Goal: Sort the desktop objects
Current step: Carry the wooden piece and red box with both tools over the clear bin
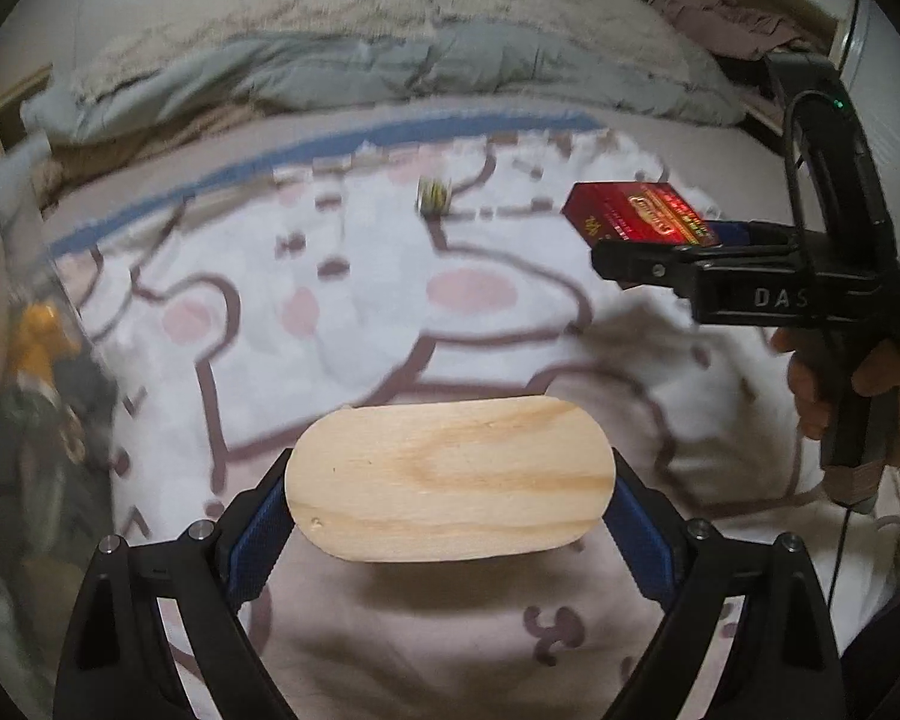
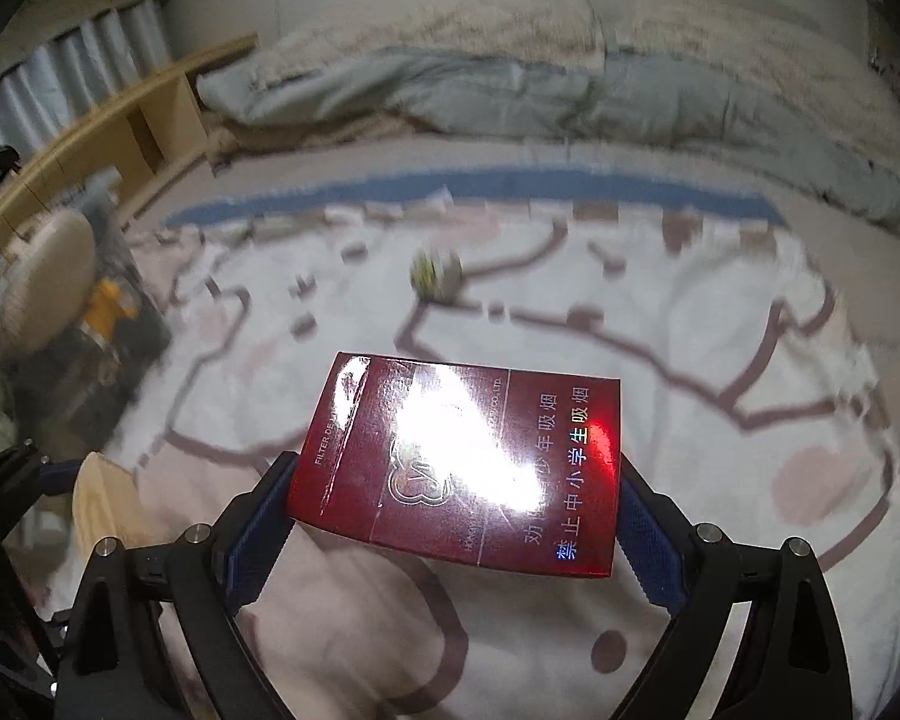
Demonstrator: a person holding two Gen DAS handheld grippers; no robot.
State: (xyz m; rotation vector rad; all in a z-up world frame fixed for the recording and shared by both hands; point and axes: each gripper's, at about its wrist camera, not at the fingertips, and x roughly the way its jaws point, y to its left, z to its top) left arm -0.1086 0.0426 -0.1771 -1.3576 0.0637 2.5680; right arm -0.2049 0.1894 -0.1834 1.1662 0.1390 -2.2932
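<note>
Both grippers are loaded and held above the bed (image 1: 390, 312), which is covered by a blanket with a cartoon print. The left gripper (image 1: 450, 498) has its fingers closed on a flat oval wood piece (image 1: 450, 480), clamped at its two ends and lying level. The right gripper (image 2: 456, 516) has its fingers closed on the sides of a red cigarette pack (image 2: 468, 462), its glossy face up and catching glare. From the left wrist view the pack (image 1: 636, 219) sits up to the right, clear of the blanket, well apart from the wood piece.

One small round yellow-green thing (image 2: 437, 273) lies alone on the blanket farther off; blur hides what it is.

No tray, box or sorted pile shows in either view, so I cannot tell where these go. My judgement: the sort is midway, with two items lifted but not placed, and at least the round thing left to collect.
</note>
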